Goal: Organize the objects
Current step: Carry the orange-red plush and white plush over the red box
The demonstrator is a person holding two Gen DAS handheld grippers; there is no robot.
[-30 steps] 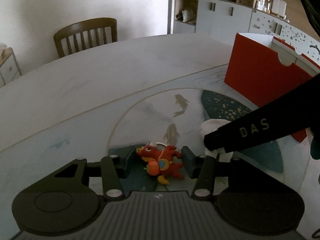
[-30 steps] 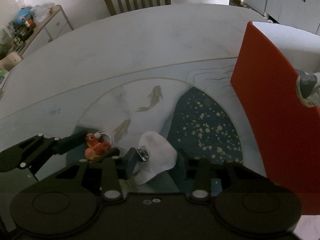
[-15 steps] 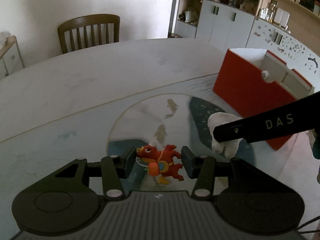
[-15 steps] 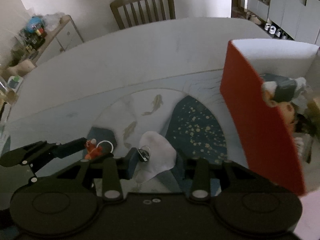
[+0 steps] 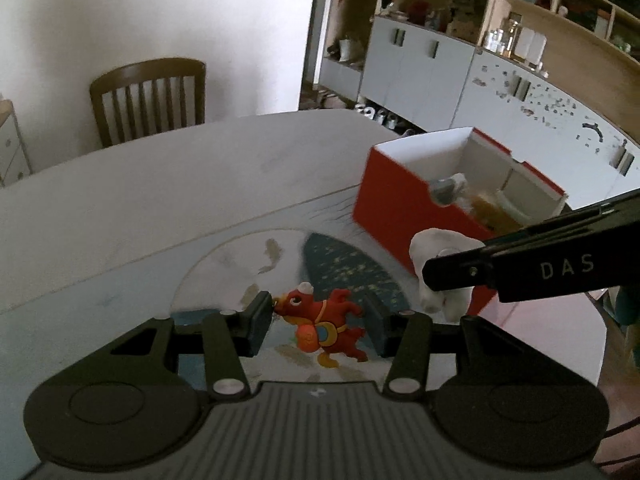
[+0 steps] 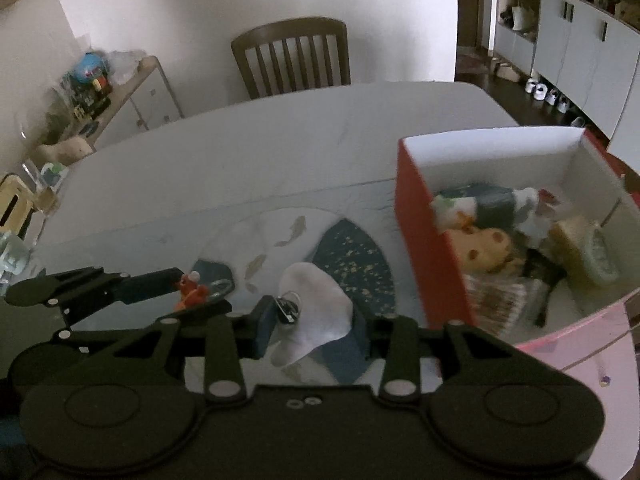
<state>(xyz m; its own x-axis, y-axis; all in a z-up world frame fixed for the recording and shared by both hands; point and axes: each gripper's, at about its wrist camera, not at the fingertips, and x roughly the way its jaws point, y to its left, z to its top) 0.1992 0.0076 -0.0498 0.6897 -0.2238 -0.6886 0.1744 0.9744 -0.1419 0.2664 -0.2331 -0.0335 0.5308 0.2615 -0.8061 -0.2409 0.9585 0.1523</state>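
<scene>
- Clamping a small red rubber dragon figurine (image 5: 324, 326) crosswise, the left gripper (image 5: 318, 326) holds it above the pale fish-patterned table (image 5: 200, 200).
- Right gripper (image 6: 314, 322) pinches a white plush keychain toy (image 6: 316, 312).
- Red cardboard box (image 6: 430, 256) with toys inside lies right of both, nearest the right gripper.

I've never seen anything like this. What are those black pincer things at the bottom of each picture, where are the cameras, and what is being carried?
There is no robot here. A person holds a two-finger gripper in each hand, and each gripper has a wide-angle camera looking forward along its fingers.

One picture comes from the left gripper. It is closed on a small red dragon toy.

The other comes from the right gripper, which is closed on a white soft toy with a metal key ring. Each gripper also shows in the other's picture.

Below them is a pale table with a fish-patterned mat. On the right stands an open red box, already holding several toys. A wooden chair stands at the far side.
</scene>
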